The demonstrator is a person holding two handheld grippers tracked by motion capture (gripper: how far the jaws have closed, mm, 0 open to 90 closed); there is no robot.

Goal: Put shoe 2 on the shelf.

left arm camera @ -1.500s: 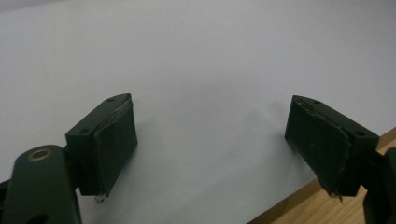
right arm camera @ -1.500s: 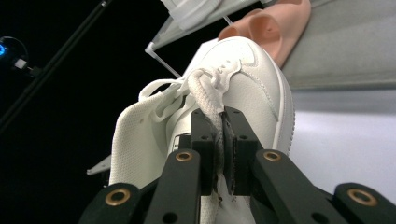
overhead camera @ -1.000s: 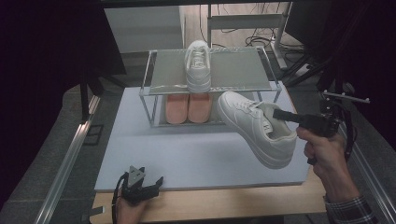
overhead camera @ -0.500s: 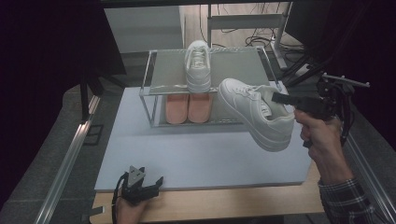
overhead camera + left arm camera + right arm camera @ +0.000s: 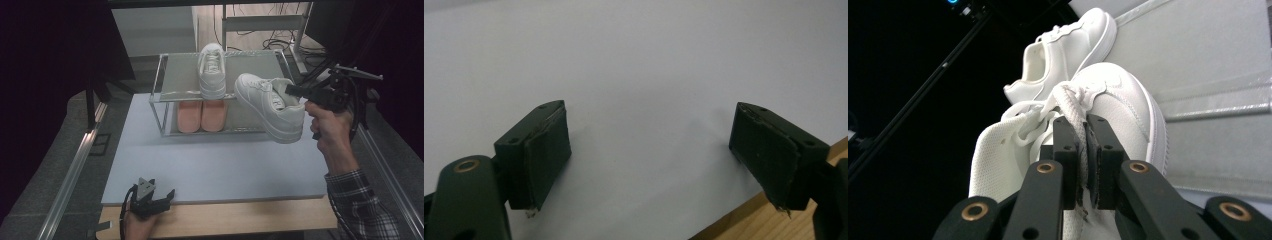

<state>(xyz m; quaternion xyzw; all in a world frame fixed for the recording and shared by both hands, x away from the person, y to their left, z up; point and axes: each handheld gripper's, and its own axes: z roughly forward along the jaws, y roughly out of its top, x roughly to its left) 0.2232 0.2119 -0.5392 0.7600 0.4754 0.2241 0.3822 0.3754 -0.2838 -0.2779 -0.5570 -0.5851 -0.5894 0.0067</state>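
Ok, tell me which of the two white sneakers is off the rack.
The white sneaker pinched in the right gripper, hanging tilted in the air in front of the rack. The other white sneaker sits flat on the rack's top shelf.

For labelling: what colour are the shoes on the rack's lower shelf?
Salmon pink shoes, clearest in the high view.

No readable text, no labels, no brand marks, no numbers anywhere
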